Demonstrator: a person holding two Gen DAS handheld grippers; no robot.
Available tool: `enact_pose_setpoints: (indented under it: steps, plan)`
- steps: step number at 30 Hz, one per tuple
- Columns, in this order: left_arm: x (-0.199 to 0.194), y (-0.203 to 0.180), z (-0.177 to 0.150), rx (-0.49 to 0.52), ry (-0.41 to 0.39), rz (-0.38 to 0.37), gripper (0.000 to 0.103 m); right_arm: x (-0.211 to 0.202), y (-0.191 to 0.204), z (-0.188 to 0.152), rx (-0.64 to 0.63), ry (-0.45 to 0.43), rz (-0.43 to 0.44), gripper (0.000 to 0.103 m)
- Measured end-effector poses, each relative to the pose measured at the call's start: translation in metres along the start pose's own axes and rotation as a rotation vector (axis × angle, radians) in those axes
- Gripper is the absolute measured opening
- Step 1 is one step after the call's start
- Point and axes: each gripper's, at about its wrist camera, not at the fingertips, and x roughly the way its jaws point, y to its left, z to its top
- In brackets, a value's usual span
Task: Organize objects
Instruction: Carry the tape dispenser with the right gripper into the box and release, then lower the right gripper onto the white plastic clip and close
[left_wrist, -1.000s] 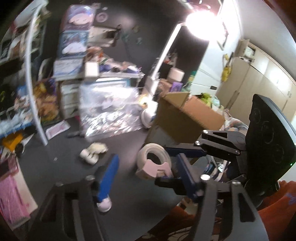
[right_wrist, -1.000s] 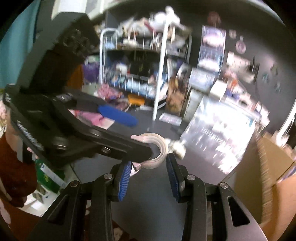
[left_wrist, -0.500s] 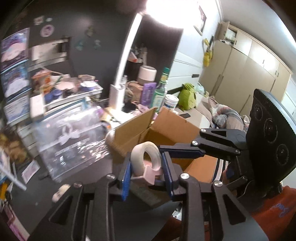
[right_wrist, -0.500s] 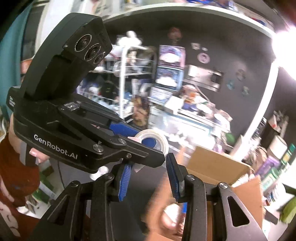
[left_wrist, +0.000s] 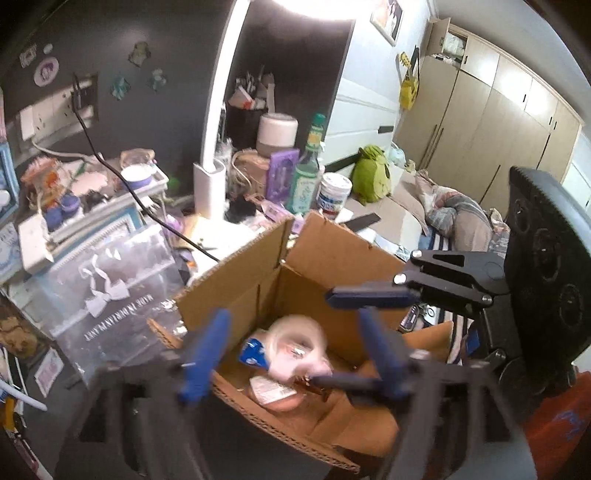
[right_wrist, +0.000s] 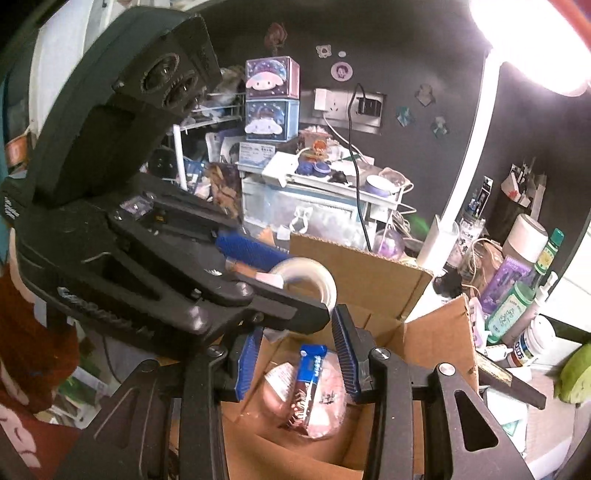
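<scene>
- L gripper (left_wrist: 293, 325): jaws spread wide and have just been opening. The whitish clear-tape roll on its pink dispenser (left_wrist: 295, 345) is between them; in the L wrist view neither pad touches it, though it's blurred.
- R gripper (right_wrist: 297, 332): jaws part-open and have just opened further. Nothing is gripped; only the box contents show through the gap.
- Tape is over the mouth of the open brown cardboard box (left_wrist: 229, 280). In the R wrist view it sits high, by the L fingertips (right_wrist: 314, 273), so I can't tell if it's dropping yet.
- Step in hand, imo: release the tape into the box. Keep the L jaws wide and hold them over the box centre so the roll falls clear of the walls.
- It should land on the round pink packet (right_wrist: 306, 398) and blue-wrapped snack pack (right_wrist: 310, 369), a soft base, but the roll could tip.
- The two grippers nearly overlap above the box. Draw them out one at a time, straight up.
- Edges: upright flaps (right_wrist: 354, 266) at back and side could snag a finger.
- Room: clear plastic bag with white bow print (left_wrist: 110, 295) is just beside the box on one side. Green glass bottle (left_wrist: 308, 173) and white jar (left_wrist: 334, 192) are close behind, so avoid a backward sweep.
</scene>
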Motion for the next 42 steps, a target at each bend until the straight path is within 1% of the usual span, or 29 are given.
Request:
enact_pose_setpoints:
  steps: [1, 2, 3, 4, 5, 6, 8, 11, 21, 28, 32, 35, 37, 40, 42]
  plan:
    - [-0.003, 0.000, 0.000, 0.005, -0.008, 0.006, 0.083, 0.001, 0.000, 0.000, 0.004, 0.002, 0.001, 0.054]
    - [-0.006, 0.001, 0.000, 0.010, -0.018, 0.017, 0.086, 0.001, -0.001, -0.001, 0.010, 0.001, 0.000, 0.066]
    - [-0.009, 0.001, 0.000, 0.015, -0.027, 0.029, 0.090, 0.000, 0.000, -0.001, 0.013, 0.000, -0.003, 0.071]
    - [-0.012, 0.002, -0.001, 0.020, -0.036, 0.043, 0.091, 0.000, 0.000, -0.001, 0.014, 0.002, -0.011, 0.072]
    - [-0.016, 0.003, -0.003, 0.023, -0.044, 0.056, 0.092, -0.001, 0.001, -0.001, 0.013, 0.002, -0.015, 0.075]
    - [-0.020, 0.004, -0.004, 0.025, -0.051, 0.066, 0.093, -0.002, 0.002, -0.001, 0.010, 0.001, -0.017, 0.081]
    - [-0.027, 0.007, -0.006, 0.022, -0.063, 0.078, 0.094, -0.004, 0.004, 0.000, -0.004, -0.009, -0.027, 0.087]
    - [-0.040, 0.012, -0.012, 0.013, -0.088, 0.095, 0.097, -0.006, 0.008, 0.000, -0.012, -0.010, -0.044, 0.088]
    - [-0.086, 0.028, -0.038, -0.021, -0.157, 0.152, 0.097, -0.009, 0.034, 0.009, -0.047, -0.018, -0.056, 0.088]
    - [-0.118, 0.055, -0.071, -0.088, -0.194, 0.207, 0.100, -0.001, 0.073, 0.021, -0.100, -0.024, -0.010, 0.088]
    - [-0.136, 0.074, -0.101, -0.133, -0.206, 0.259, 0.100, 0.013, 0.103, 0.028, -0.133, -0.025, 0.060, 0.088]
    - [-0.149, 0.090, -0.126, -0.173, -0.208, 0.296, 0.100, 0.027, 0.128, 0.028, -0.149, -0.017, 0.144, 0.088]
    - [-0.154, 0.100, -0.142, -0.203, -0.204, 0.322, 0.100, 0.039, 0.145, 0.027, -0.154, 0.005, 0.211, 0.088]
    - [-0.160, 0.115, -0.167, -0.246, -0.189, 0.366, 0.100, 0.068, 0.171, 0.018, -0.152, 0.064, 0.330, 0.088]
    - [-0.162, 0.125, -0.184, -0.275, -0.178, 0.386, 0.100, 0.086, 0.184, 0.009, -0.159, 0.100, 0.358, 0.088]
